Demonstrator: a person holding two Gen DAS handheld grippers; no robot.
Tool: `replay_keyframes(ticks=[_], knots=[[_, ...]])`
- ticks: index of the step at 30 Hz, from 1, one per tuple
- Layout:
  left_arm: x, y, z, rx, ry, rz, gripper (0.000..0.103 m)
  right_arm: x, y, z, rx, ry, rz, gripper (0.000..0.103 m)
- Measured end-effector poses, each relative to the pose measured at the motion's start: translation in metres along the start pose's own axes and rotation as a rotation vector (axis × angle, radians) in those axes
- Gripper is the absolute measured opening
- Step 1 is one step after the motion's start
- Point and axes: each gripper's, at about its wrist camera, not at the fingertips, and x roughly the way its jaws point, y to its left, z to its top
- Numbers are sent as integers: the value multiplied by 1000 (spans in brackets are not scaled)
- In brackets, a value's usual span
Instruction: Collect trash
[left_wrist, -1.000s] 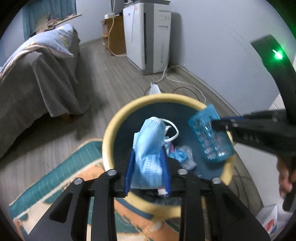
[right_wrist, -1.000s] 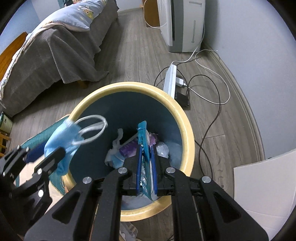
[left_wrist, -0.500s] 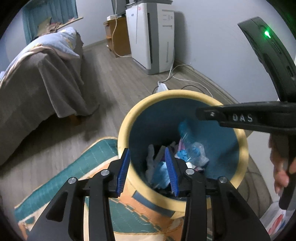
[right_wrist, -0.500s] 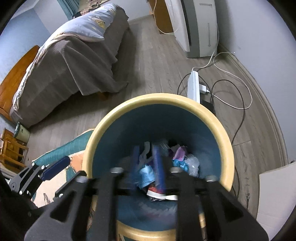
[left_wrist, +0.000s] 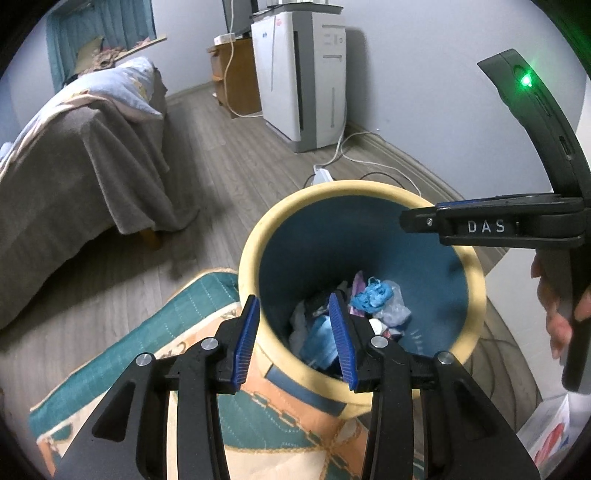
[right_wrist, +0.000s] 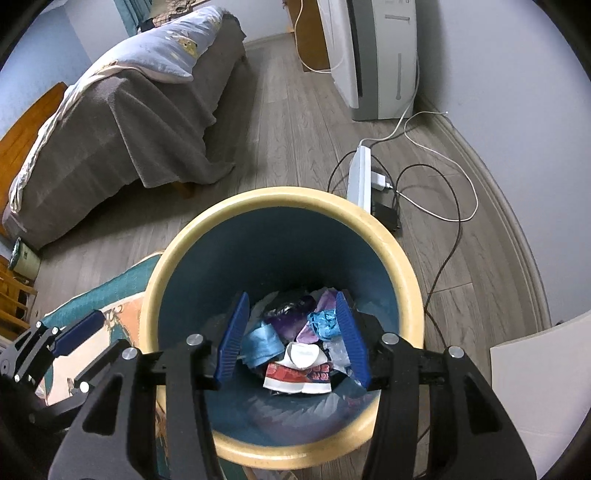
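Trash (right_wrist: 295, 354) – in bin (right_wrist: 402, 258), below both tongs | left tongs (left_wrist: 295, 334) – agape, empty | right tongs (right_wrist: 293, 339) – just opening, empty

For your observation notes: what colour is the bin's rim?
Pale yellow rim; the inside is dark blue. Clearest in the right wrist view.

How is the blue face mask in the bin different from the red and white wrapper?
The face mask is plain light blue; the wrapper is red and white with print. The face mask looks like soft folded cloth; the wrapper looks flatter and shiny. Both lie in the trash bin among other rubbish.
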Motion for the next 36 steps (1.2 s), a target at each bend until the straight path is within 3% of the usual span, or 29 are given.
replay_keyframes(ticks=[2,3,5,6,7,11,14,21,25,34,36], knots=[[-9,-1,-1,-4,-5,-3,41,-9,1,-4,-11,0,-12,49],[-14,-1,0,-7,-6,-7,48,-13,1,-5,-13,3,-18,49],[-29,-1,0,-8,-25,-5,71,-24,2,-8,-8,7,-32,53],[-38,-1,-1,-6,-42,0,87,-32,2,-10,3,4,-45,64],[-48,-3,-2,1,-64,5,94,-39,3,-13,14,-3,-51,70],[-82,-6,-7,10,-110,36,97,-72,6,-25,4,-43,-71,85],[-113,-6,-8,-22,-159,5,98,-99,11,-33,-10,-92,-81,97],[-165,-6,-15,-125,-199,22,98,-146,15,-64,-65,-173,-136,97],[-170,-1,-19,-214,-148,124,98,-161,8,-80,-34,-199,-138,97],[-153,10,-30,-158,-130,191,98,-160,31,-87,-138,-220,-188,97],[-156,15,-32,-160,-139,171,98,-158,37,-87,-158,-211,-189,97]])
